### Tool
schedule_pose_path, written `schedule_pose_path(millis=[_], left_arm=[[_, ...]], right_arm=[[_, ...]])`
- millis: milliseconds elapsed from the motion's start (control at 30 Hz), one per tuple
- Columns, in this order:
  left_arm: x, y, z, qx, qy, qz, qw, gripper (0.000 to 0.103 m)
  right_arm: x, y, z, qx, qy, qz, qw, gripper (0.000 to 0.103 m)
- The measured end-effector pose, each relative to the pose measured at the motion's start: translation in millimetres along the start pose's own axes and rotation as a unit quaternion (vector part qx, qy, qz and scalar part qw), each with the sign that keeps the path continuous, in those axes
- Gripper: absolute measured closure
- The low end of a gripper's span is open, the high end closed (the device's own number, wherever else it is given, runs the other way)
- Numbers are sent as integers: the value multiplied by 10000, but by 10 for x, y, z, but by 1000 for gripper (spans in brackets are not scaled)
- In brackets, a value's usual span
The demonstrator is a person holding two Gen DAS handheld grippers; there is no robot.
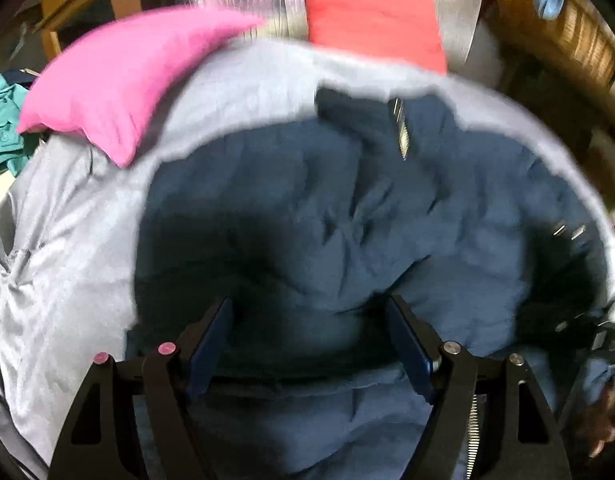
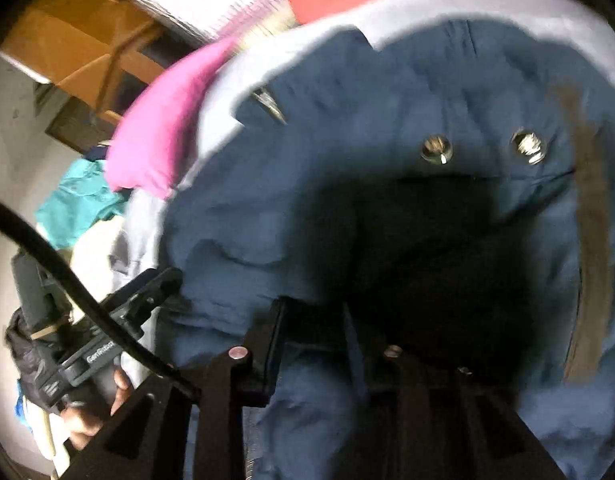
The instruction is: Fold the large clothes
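We are working over a large navy garment (image 1: pixel 299 216) that is lying spread on a pale grey sheet (image 1: pixel 67 248), with a zip (image 1: pixel 401 128) showing near its far edge. Our left gripper (image 1: pixel 309 340) is hanging over the cloth with its fingers (image 1: pixel 211 340) standing well apart; the fabric is lying between and below them, and the pads are not pressing on it. Our right gripper (image 2: pixel 313 344) is sitting low on the same garment, its fingers (image 2: pixel 273 340) drawn close with a fold of navy cloth running between them, so they are clamping the cloth. Two metal snaps (image 2: pixel 437 150) are showing ahead of it. A pink cushion (image 1: pixel 119 88) and a red cushion (image 1: pixel 371 20) are lying beyond the garment.
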State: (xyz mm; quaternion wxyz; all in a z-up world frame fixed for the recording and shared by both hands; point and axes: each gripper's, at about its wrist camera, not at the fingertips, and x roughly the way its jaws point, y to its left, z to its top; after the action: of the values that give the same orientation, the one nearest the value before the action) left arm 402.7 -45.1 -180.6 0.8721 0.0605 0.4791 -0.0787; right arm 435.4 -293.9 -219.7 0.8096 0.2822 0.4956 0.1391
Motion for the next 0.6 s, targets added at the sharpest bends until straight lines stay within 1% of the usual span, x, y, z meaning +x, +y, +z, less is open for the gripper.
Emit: schedule_pose_path(millis=[100, 233, 333, 367, 400, 433, 467, 533, 600], left_arm=[[70, 16, 25, -71, 106, 27, 9999, 23], [0, 68, 86, -182, 109, -57, 9998, 23], [-148, 129, 125, -291, -140, -114, 9994, 23], [-196, 154, 146, -335, -243, -66, 9991, 23], [-205, 171, 155, -357, -253, -11, 9990, 23], [-169, 186, 151, -372, -215, 62, 9991, 23], [-44, 202, 139, -369, -24, 210, 9991, 23], [128, 215, 109, -322, 237, 294, 9988, 23], [126, 198, 99, -254, 241, 337, 9988, 23]], right_arm=[[-90, 21, 26, 26, 74, 63, 9999, 71], [-298, -25, -6, 59, -107, 75, 9999, 71], [-507, -179, 34, 230, -374, 83, 9990, 71], [-553, -218, 47, 260, -427, 53, 9987, 70], [-587, -270, 64, 300, -411, 11, 9987, 70], [-566, -302, 73, 362, -360, -20, 9987, 70], [-517, -350, 68, 432, -253, -54, 9987, 71], [-407, -399, 53, 404, -99, -75, 9991, 71], [-408, -370, 64, 351, -76, -92, 9993, 71]])
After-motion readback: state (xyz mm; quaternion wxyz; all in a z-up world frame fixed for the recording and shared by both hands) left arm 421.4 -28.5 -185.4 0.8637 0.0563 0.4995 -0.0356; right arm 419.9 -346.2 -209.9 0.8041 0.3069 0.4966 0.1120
